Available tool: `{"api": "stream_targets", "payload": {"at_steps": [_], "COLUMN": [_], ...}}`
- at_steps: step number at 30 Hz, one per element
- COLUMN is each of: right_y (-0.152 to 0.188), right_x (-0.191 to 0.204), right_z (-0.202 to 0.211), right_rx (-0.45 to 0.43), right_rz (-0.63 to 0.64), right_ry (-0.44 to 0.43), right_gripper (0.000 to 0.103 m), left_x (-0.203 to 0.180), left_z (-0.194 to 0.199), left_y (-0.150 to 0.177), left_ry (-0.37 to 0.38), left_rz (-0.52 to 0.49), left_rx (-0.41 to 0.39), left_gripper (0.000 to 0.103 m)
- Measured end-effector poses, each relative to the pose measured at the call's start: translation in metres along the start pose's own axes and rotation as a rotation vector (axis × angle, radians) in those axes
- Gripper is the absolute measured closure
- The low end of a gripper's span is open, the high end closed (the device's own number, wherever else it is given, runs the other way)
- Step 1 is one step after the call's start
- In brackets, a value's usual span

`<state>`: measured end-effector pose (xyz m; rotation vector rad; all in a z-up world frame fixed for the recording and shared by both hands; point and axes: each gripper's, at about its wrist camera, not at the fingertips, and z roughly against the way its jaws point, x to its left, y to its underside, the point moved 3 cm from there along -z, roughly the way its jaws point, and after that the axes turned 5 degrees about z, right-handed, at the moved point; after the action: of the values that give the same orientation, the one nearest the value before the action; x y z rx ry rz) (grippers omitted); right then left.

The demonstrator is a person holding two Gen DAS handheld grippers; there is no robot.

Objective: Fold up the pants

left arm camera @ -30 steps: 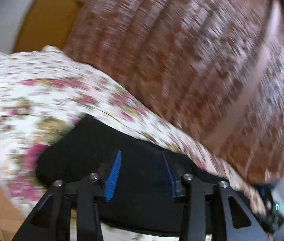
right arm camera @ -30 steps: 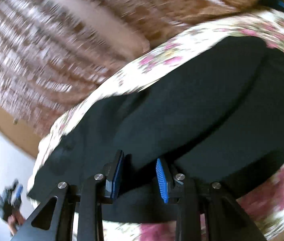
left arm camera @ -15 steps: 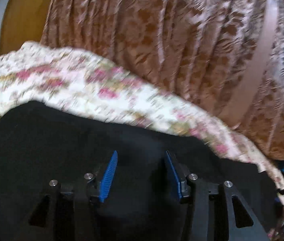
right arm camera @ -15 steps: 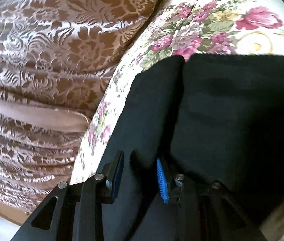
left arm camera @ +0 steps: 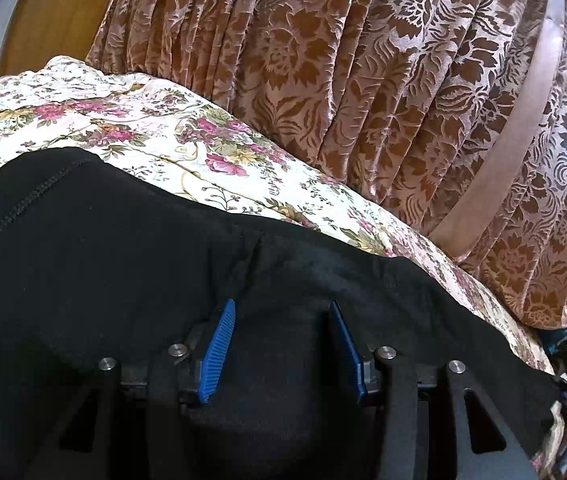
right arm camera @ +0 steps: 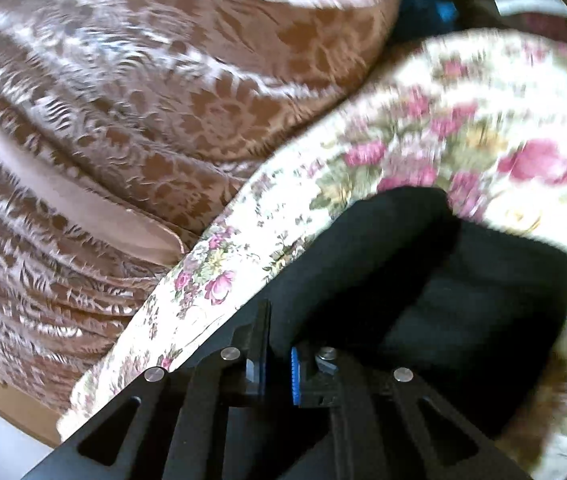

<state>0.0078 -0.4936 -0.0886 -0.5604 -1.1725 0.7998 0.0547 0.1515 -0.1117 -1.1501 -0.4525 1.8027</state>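
Left gripper (left arm camera: 281,350): matte black frame of flat, angular linkage bars with triangular cut-outs toward the base; four round silver screw heads were set across the linkage, two on each side; each finger carried a blue pad (left arm camera: 219,350) with fine horizontal ribbing, mounted on the inner face of a black bracket. Right gripper (right arm camera: 277,364): the same black construction; four silver screw heads were visible along the bars; triangular cut-outs were present low in the outer bars; only one ribbed blue pad (right arm camera: 295,376) showed as a narrow edge, the facing pad appearing dark; no cables or markings were discernible on either unit.
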Motion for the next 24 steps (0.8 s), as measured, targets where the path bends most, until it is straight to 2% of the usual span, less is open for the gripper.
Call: {"api": "stream_targets", "payload": {"at_steps": [5,10,12,14,16,18,20,24], "right_y": [0.011,0.036,0.042,0.040,0.037,0.034,0.033,0.024], "right_x": [-0.011,-0.055,-0.068,-0.065,-0.058,-0.055,-0.052,-0.050], "right_z": [0.037,0.034,0.029,0.028,0.030,0.034,0.040,0.063], "right_rx": [0.009,0.097,0.103,0.104,0.102,0.097,0.080,-0.023], "right_rz": [0.017,-0.091,-0.164,-0.149,-0.122,-0.098,-0.069,-0.018], "right_ry": [0.039,0.105,0.071,0.085,0.085,0.101,0.141,0.262], "right_gripper": [0.095,0.096,0.098,0.096,0.089,0.082,0.081,0.078], "left_x": [-0.001,-0.002,-0.002,-0.003,-0.008,-0.016,-0.033,-0.075], "left_z": [0.000,0.001,0.001,0.004,0.008,0.013,0.018,0.023], "left_y": [0.000,-0.001,-0.001,-0.002,-0.002,0.000,0.003,0.009], "left_ry": [-0.006,-0.011,-0.011,-0.020,-0.023,-0.008,0.041,0.108], "left_rz": [-0.010,-0.008,0.003,0.017,0.024,0.023,0.004,-0.093], "left_rx": [0.005,0.020,0.029,0.040,0.040,0.041,0.049,0.067], "left_gripper": [0.053,0.053,0.053,0.052,0.051,0.050,0.049,0.045]}}
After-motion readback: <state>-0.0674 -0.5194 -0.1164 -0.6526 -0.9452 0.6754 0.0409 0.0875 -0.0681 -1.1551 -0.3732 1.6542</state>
